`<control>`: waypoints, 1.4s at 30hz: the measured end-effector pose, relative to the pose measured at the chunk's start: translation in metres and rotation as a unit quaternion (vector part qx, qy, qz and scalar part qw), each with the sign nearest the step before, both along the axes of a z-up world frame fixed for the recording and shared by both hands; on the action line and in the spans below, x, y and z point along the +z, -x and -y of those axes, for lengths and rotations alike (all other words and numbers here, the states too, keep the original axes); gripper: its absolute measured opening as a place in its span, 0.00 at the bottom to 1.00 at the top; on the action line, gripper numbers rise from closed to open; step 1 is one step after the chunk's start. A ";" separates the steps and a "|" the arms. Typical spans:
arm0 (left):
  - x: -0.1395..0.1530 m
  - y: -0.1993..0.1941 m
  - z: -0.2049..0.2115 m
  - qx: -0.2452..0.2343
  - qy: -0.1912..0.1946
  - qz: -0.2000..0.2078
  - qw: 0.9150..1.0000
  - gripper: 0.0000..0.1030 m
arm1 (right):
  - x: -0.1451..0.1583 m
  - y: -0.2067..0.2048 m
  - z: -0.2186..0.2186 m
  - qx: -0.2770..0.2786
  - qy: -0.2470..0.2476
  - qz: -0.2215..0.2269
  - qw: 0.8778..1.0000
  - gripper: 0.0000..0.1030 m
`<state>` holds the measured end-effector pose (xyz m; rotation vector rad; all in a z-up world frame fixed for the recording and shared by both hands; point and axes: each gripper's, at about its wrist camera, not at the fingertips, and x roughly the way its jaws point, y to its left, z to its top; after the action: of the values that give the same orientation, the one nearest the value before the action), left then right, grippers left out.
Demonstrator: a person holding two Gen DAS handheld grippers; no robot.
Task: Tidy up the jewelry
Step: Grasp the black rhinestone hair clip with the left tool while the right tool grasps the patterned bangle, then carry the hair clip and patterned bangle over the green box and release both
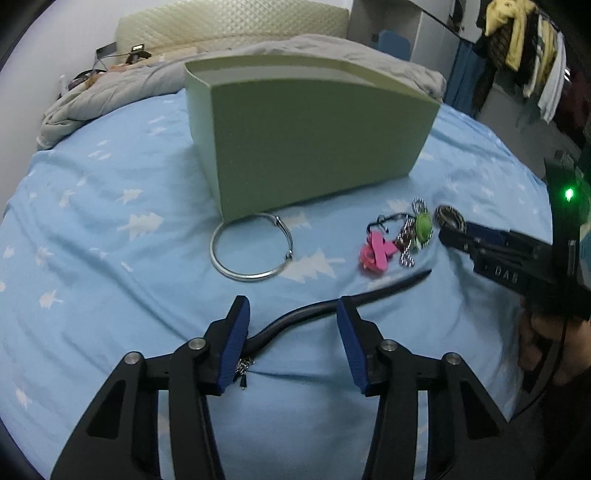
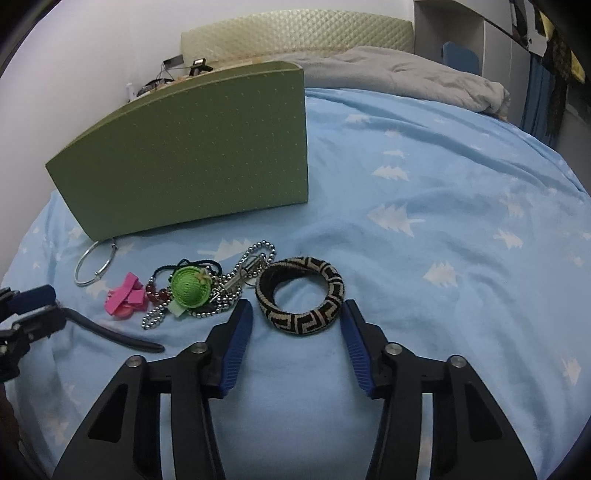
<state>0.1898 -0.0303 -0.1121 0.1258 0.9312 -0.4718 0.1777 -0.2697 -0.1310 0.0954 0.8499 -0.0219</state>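
Observation:
On the blue sheet, a black-and-cream patterned bangle (image 2: 295, 321) lies between the tips of my right gripper (image 2: 297, 314). Its jaws stand open close beside the bangle, with a narrow gap at the left pad. To its left lies a tangle: a green round ornament (image 2: 190, 290), a silver ball chain (image 2: 155, 317) and a pink clip (image 2: 125, 297). A thin silver bangle (image 1: 243, 277) rests against the green box (image 1: 314, 140). My left gripper (image 1: 293, 317) is open over a slim black curved piece (image 1: 306, 314); this runs across between the jaws, apart from the pads. A small chain (image 1: 243, 365) shows by its left finger.
The box is open at the top and stands in the middle of the bed. A grey blanket (image 1: 110, 92) and a padded headboard (image 2: 295, 33) lie behind it. Clothes (image 1: 524, 48) hang at the far right. A person's hand (image 1: 535, 343) holds the right gripper.

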 end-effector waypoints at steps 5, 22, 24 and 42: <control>-0.008 0.001 0.009 -0.019 -0.020 -0.008 1.000 0.42 | -0.002 -0.002 -0.003 0.002 0.012 -0.006 1.000 0.41; 0.000 0.027 0.025 -0.048 -0.040 0.003 0.998 0.08 | 0.016 0.016 -0.014 0.010 0.031 0.008 0.999 0.13; 0.004 0.031 0.024 -0.042 -0.033 0.004 0.999 0.08 | 0.022 0.024 -0.016 0.009 0.029 0.009 0.999 0.13; 0.076 0.091 -0.019 0.045 0.036 0.018 0.998 0.08 | 0.102 0.126 -0.050 0.008 0.000 0.045 0.999 0.13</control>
<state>0.0984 -0.0111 -0.0357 0.0274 0.8795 -0.4168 0.0512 -0.2196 -0.0290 0.0894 0.7598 -0.0023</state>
